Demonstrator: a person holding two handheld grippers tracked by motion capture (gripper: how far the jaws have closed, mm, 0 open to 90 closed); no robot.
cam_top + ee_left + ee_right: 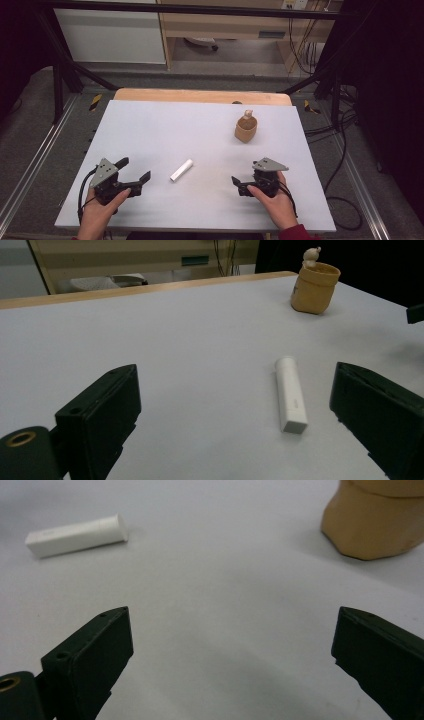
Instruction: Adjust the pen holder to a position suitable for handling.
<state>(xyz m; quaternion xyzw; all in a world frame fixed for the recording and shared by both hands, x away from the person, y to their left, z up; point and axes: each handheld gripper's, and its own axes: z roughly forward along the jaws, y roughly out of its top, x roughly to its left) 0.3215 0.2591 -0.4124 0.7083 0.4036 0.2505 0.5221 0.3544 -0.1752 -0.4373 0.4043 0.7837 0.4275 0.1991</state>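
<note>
The left hand-held gripper (pixel 134 175) rests low at the lower left of the high view, its two black jaws spread wide and empty, aimed toward the small white oblong plastic stick (pixel 181 170) that lies flat on the pale grey tabletop (pixel 165 125) just below the frame's centre. In the left gripper view the stick (pixel 291 394) lies between the jaws but ahead of them, untouched, so the spread looks like readiness for a pick. The right hand-held gripper (pixel 239 186), at the lower right, also stands open and holds nothing. A tan squat ceramic pot (pixel 246 128) with a small pale figure on its rim stands upright at the upper right, well apart, probably as a receptacle.
</note>
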